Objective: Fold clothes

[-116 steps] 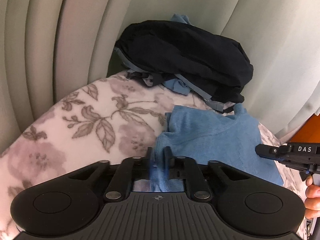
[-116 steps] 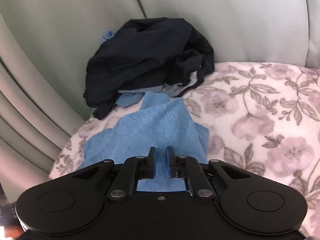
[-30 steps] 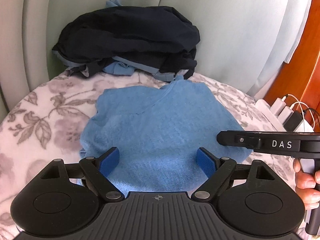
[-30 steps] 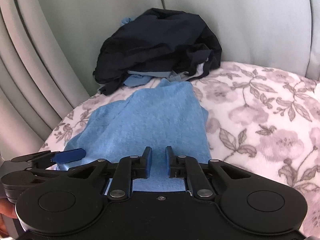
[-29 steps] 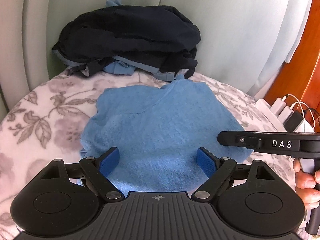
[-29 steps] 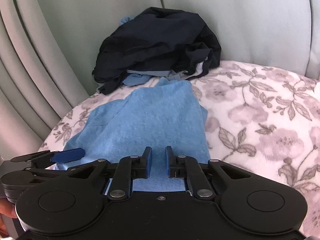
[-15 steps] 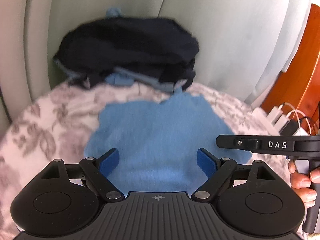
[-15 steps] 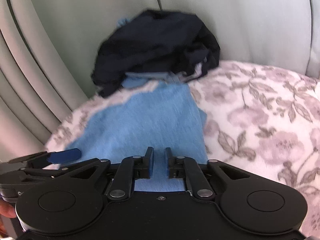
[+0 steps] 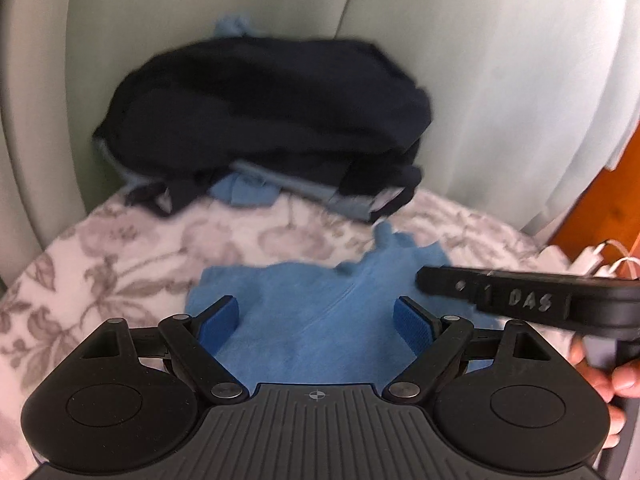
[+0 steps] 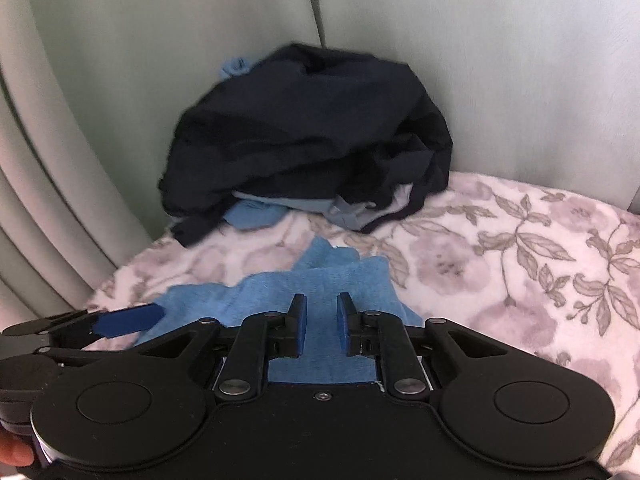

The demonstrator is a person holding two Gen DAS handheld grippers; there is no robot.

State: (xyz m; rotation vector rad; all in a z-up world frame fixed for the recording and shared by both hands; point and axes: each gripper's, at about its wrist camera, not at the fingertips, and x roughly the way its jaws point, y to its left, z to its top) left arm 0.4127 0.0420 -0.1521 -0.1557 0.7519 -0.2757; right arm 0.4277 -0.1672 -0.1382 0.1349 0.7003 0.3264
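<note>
Clothes, two lots, on a floral blanket (image 10: 520, 264) against pale green upholstered panels (image 9: 200, 20); the support under the blanket is not identifiable. Item one, far left to centre of the left wrist view: dark heap (image 9: 264, 120), unfolded, piled against the panels, navy or black cloth with grey-blue and light blue pieces showing at its lower edge and one blue scrap at the top; number of garments in it cannot be counted. Item two, nearer and just in front of the heap without touching it: blue garment (image 9: 320, 320), one piece, lying on the blanket as a compact, roughly squared shape with a rumpled far edge; judged folded at least once, though further folds may be wanted. Left tongs (image 9: 316, 320), one: blue pads spread wide, poised over the garment, nothing between them. Right tongs (image 10: 322, 326), one: jaws narrow and just eased apart a little, pads not pressing the blue cloth seen through the gap; judged a release. Person's hand (image 9: 600, 376), one seen at the right edge of the left view, gripping the right tool's handle. Wooden furniture (image 9: 592, 208) and white cables (image 9: 612, 256), far right, number unclear. Progress, as a judgement: one garment nearly finished, the heap wholly outstanding.
</note>
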